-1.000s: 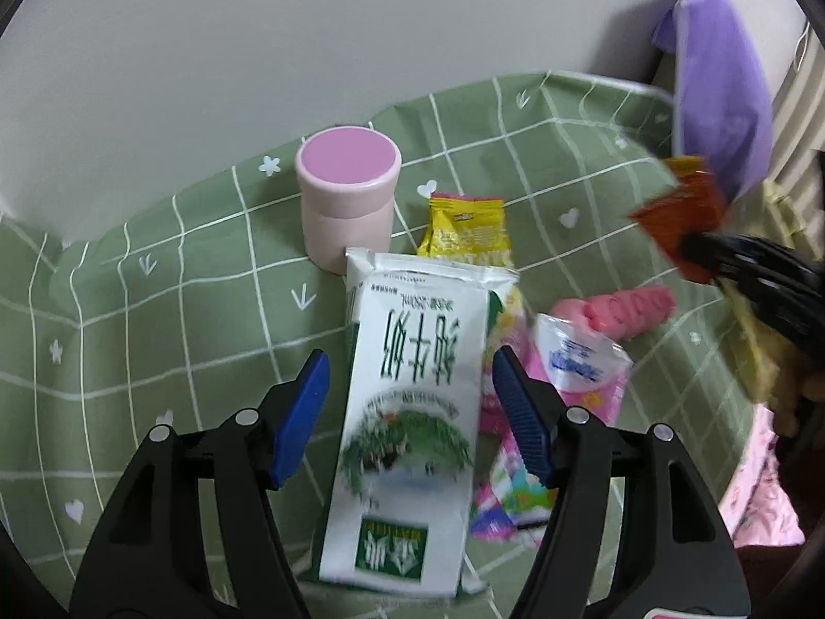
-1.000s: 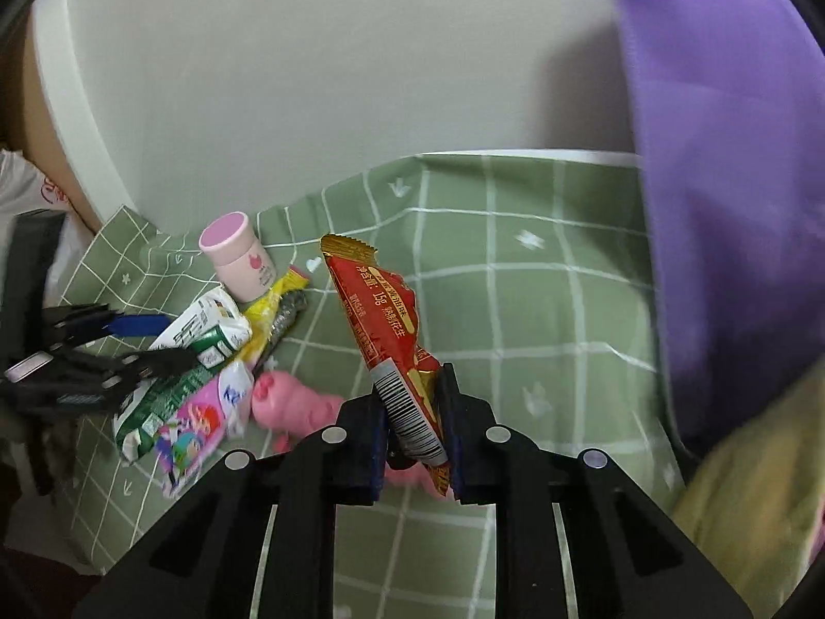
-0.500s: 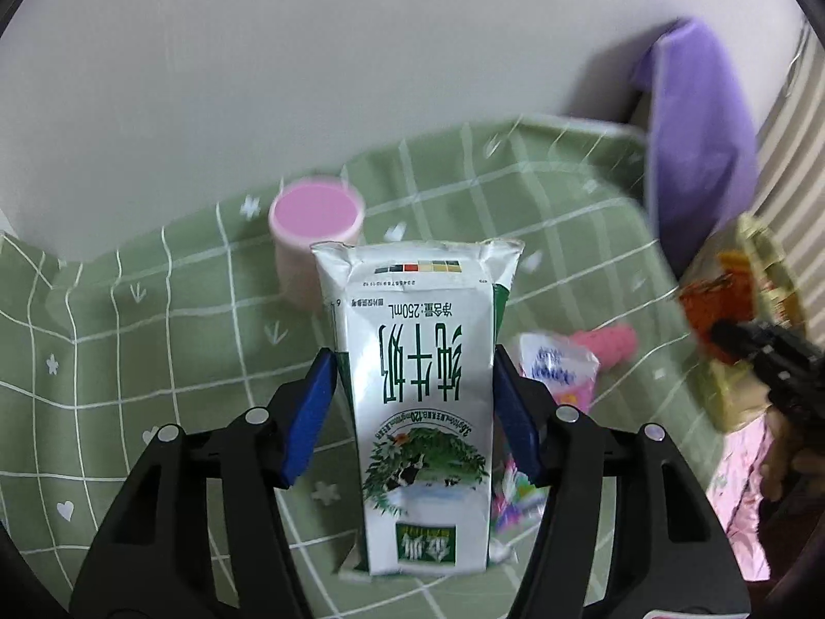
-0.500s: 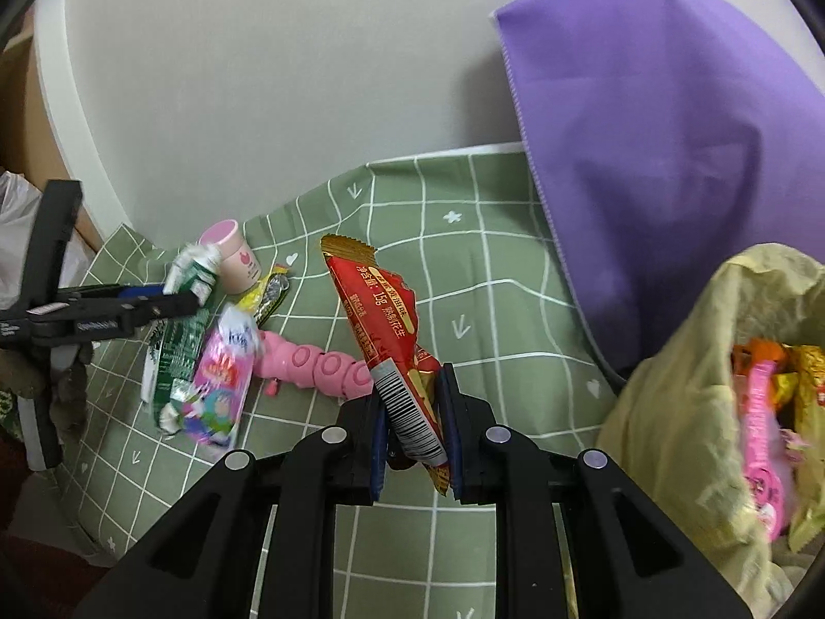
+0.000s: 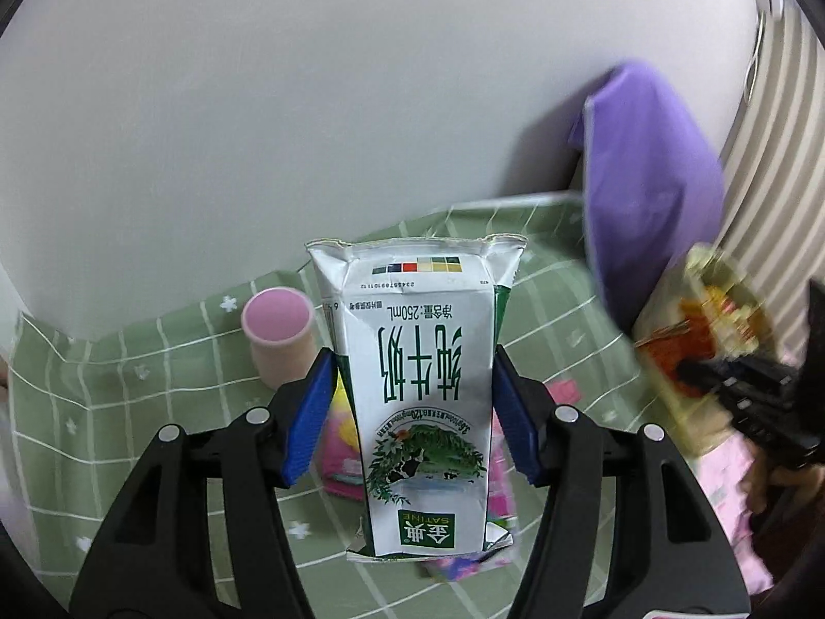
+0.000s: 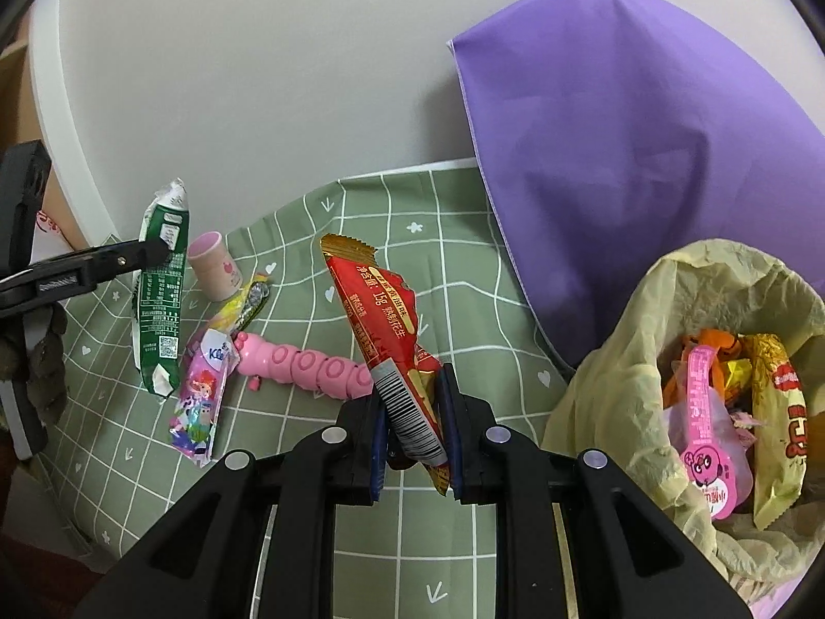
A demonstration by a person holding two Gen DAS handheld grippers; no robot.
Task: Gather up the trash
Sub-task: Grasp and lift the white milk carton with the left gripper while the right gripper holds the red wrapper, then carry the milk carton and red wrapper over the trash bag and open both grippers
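Observation:
My left gripper (image 5: pixel 412 371) is shut on a white and green milk carton (image 5: pixel 417 402), held upright above the green checked tablecloth (image 5: pixel 129 387); the blue pads press its two sides. The right wrist view shows that carton (image 6: pixel 160 289) hanging at the far left. My right gripper (image 6: pixel 412 412) is shut on a red snack wrapper (image 6: pixel 381 320) that sticks up from the jaws. It is just left of a yellow trash bag (image 6: pixel 608 387), which is open and holds several wrappers. On the cloth lie a pink pouch (image 6: pixel 201 397) and a yellow wrapper (image 6: pixel 247 299).
A pink cup (image 6: pixel 211 268) and a pink caterpillar toy (image 6: pixel 309 366) sit on the cloth. A purple cloth (image 6: pixel 644 180) hangs over the table's right end, above the bag. A white wall runs behind the table. The cloth's front edge drops off at lower left.
My left gripper closed on the milk carton and raised it off the cloth. My right gripper carried the red wrapper to the right, and the yellow bag came into its view.

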